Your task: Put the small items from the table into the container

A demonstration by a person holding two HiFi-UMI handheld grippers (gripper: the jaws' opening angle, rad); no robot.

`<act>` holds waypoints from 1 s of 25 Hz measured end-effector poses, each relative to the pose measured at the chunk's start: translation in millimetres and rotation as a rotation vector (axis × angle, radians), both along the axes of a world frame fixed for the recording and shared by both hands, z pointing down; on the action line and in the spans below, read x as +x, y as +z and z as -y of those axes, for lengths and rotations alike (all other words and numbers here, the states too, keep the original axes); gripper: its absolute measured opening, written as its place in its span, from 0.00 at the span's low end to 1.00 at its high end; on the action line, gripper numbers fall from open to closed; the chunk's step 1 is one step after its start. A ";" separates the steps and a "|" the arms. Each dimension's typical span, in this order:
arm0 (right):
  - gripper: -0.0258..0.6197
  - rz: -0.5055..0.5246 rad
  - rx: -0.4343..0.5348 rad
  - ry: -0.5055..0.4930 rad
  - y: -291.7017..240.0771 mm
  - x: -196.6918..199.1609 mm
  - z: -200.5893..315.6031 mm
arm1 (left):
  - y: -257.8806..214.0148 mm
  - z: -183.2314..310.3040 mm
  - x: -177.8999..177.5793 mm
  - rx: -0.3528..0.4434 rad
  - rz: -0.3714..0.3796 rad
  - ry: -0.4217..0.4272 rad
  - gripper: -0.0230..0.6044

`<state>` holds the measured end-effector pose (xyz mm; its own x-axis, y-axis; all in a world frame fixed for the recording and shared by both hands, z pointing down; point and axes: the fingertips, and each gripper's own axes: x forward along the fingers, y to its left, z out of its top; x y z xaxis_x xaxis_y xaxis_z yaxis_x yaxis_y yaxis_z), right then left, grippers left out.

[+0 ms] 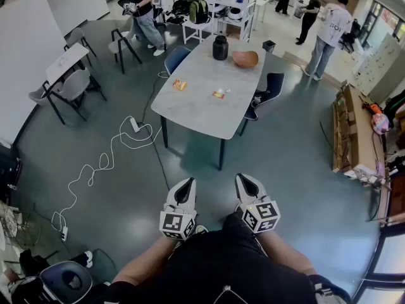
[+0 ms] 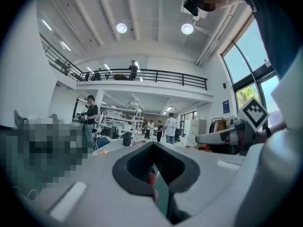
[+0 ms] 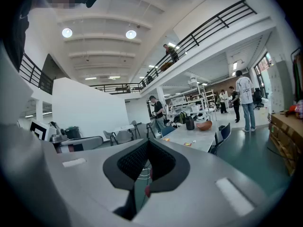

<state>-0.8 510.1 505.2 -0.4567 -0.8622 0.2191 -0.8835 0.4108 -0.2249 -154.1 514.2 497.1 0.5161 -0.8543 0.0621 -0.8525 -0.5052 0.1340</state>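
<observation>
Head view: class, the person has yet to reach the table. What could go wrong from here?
1. The white cable loops over the floor left of the path to the table; a foot could catch it.
2. The bowl sits close to the table's far edge; a careless drop could nudge it off.

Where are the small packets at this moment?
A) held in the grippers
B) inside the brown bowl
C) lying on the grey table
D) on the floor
C: the orange packet and the other packet lie on the table, apart from the bowl.
</observation>
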 end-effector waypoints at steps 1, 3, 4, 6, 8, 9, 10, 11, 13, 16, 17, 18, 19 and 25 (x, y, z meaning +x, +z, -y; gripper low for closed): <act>0.08 -0.001 -0.001 -0.002 0.4 -0.2 -0.1 | -0.2 -0.2 0.4 0.001 0.000 0.002 0.04; 0.08 -0.004 -0.003 -0.008 1.2 -1.4 0.1 | -0.8 -0.2 0.8 0.002 -0.002 0.005 0.04; 0.08 -0.004 -0.004 -0.011 1.5 -2.7 0.3 | -1.2 0.1 0.5 0.003 -0.002 0.007 0.04; 0.08 -0.003 -0.005 -0.018 1.6 -6.4 1.3 | -1.4 1.4 -0.7 0.001 -0.003 0.009 0.04; 0.08 -0.003 -0.008 -0.021 2.3 -9.5 2.5 | -0.5 2.9 -1.5 -0.004 -0.005 0.012 0.04; 0.08 -0.005 -0.013 -0.022 3.1 -10.8 3.0 | -0.2 3.6 -1.7 -0.005 -0.006 0.013 0.04; 0.08 -0.007 -0.018 -0.024 4.4 -12.1 3.5 | 0.1 4.3 -2.0 -0.006 -0.007 0.015 0.04; 0.08 -0.008 -0.024 -0.026 6.2 -13.4 3.8 | 0.3 4.9 -2.3 -0.006 -0.007 0.018 0.04; 0.08 -0.012 -0.035 -0.028 10.0 -15.4 4.1 | 0.7 6.0 -3.1 -0.006 -0.008 0.022 0.04; 0.08 -0.015 -0.045 -0.027 13.0 -17.0 3.8 | 2.4 6.1 -4.3 -0.009 -0.009 0.025 0.04; 0.08 -0.017 -0.047 -0.027 13.2 -17.4 3.4 | 3.0 5.7 -4.8 -0.011 -0.009 0.025 0.04; 0.08 -0.018 -0.049 -0.028 13.3 -17.7 2.8 | 3.4 5.0 -5.3 -0.013 -0.009 0.024 0.04; 0.08 -0.019 -0.051 -0.029 13.7 -18.1 2.2 | 3.5 4.4 -5.9 -0.015 -0.009 0.023 0.04; 0.08 -0.023 -0.067 -0.030 19.9 -19.2 -0.1 | 6.2 2.6 -8.4 -0.014 -0.018 0.021 0.04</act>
<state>-19.9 510.2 525.1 -0.4761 -0.8314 0.2864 -0.8764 0.4217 -0.2327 -162.5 511.6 503.3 0.5349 -0.8424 0.0646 -0.8391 -0.5208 0.1569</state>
